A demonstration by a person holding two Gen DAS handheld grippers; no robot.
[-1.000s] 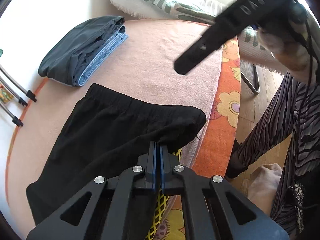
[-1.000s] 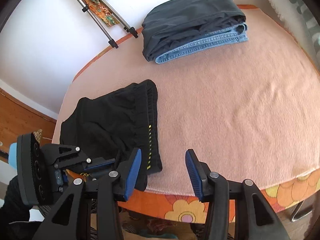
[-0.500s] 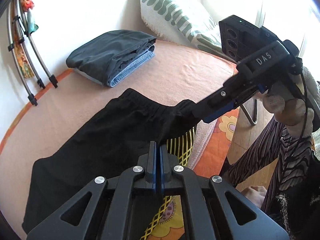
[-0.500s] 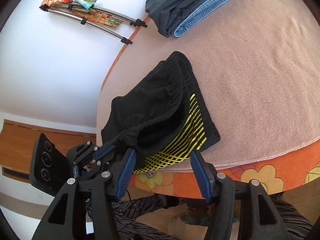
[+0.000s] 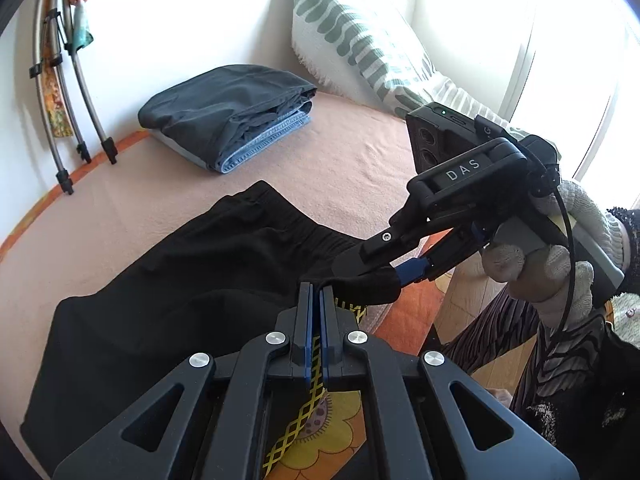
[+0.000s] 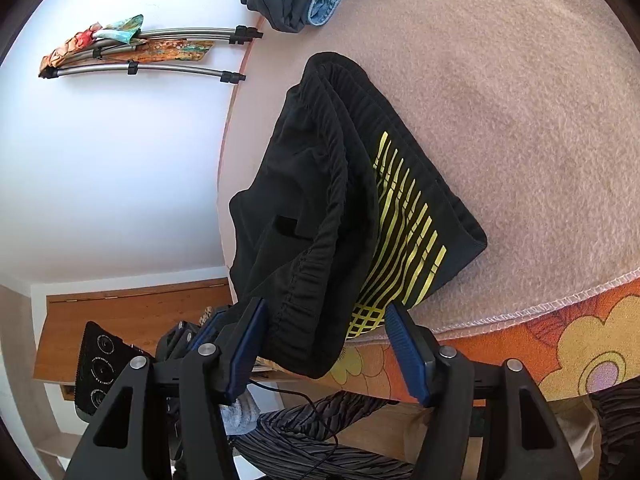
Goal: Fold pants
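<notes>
The left gripper (image 5: pixel 316 300) is clamped on the black pants (image 5: pixel 192 280) at the table's front edge. The right gripper (image 6: pixel 324 344) stands wide apart, the gathered waistband lying between its blue pads (image 6: pixel 408 356) ungripped. The soft, yellow-striped pants drape over the fuzzy pink cloth (image 6: pixel 520 128) and its stitched hem. Folded dark and denim clothes (image 5: pixel 232 120) sit near the far edge. The pants' lower part is cut off.

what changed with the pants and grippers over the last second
The right gripper came in from above to the pants waistband corner, its open jaws now around it. That corner is lifted, showing the yellow print. The left gripper stays shut on the pants; the folded stack is unmoved.
</notes>
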